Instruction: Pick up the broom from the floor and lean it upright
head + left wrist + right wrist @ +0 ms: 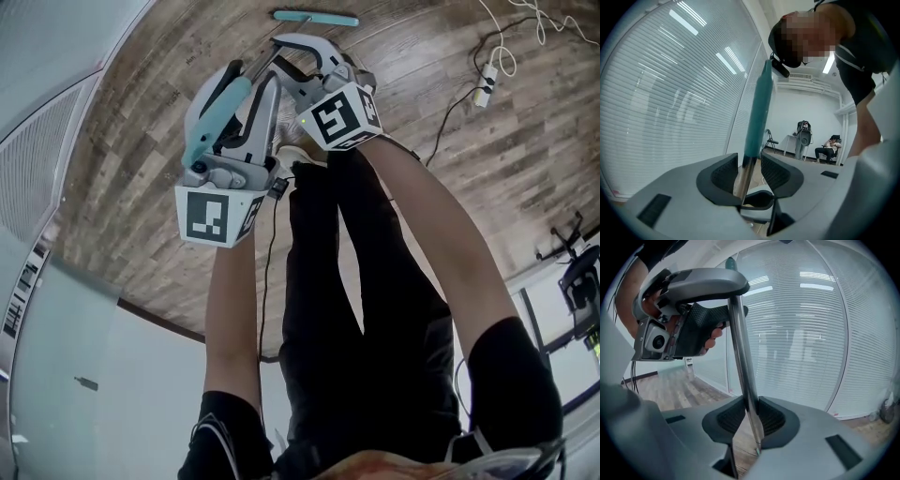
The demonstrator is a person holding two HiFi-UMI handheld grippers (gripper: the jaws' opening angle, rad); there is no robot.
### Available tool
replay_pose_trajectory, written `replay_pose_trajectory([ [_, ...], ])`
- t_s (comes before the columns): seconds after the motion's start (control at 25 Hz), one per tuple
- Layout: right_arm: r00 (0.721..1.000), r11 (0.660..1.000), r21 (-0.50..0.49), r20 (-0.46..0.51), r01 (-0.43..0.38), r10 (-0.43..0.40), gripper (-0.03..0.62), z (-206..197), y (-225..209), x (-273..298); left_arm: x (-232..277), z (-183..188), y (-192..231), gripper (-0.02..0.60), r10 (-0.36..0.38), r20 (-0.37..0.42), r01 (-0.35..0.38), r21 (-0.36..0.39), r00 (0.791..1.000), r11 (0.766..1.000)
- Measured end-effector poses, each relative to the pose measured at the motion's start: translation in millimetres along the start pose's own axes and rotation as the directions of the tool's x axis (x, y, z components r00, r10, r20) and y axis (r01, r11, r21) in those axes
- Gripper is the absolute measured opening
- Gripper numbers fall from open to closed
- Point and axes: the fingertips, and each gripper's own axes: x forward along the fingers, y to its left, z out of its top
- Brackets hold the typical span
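Observation:
The broom stands upright between both grippers. Its teal grip (758,108) and metal pole (746,176) pass between the pads of my left gripper (749,161), whose jaws are open: the pole lies near the left pad, with a gap to the right pad. My right gripper (749,413) is shut on the metal pole (740,352), lower down. In the head view the left gripper (234,103) carries the teal grip (208,127) and the right gripper (309,56) sits just beyond it. A teal bar (314,17) lies on the floor ahead.
A glass wall with blinds (37,159) runs along the left. A power strip with cables (487,80) lies on the wooden floor (150,216) at the right, and a black stand (572,253) is further right. Across the room are a folding chair (769,138) and seated people (829,147).

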Motion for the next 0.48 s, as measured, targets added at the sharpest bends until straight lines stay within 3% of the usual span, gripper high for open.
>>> replay_pose_trajectory([
  [0.2, 0.995, 0.987, 0.141, 0.051, 0.078, -0.086, 0.091, 30.0, -33.8, -21.1, -7.2, 30.2, -9.7, 0.147, 0.013, 0.009, -0.013, 0.014, 1.000, 1.000],
  [0.36, 0.986, 0.969, 0.230, 0.111, 0.095, -0.123, 0.091, 68.2, -58.4, -48.7, -7.9, 50.2, -33.5, 0.147, -0.005, -0.004, 0.005, 0.012, 1.000, 1.000],
  [0.48, 0.979, 0.962, 0.253, 0.146, 0.101, -0.142, 0.091, 106.2, -74.4, -77.0, -14.7, 68.9, -54.1, 0.106, -0.014, -0.019, 0.014, -0.022, 1.000, 1.000],
])
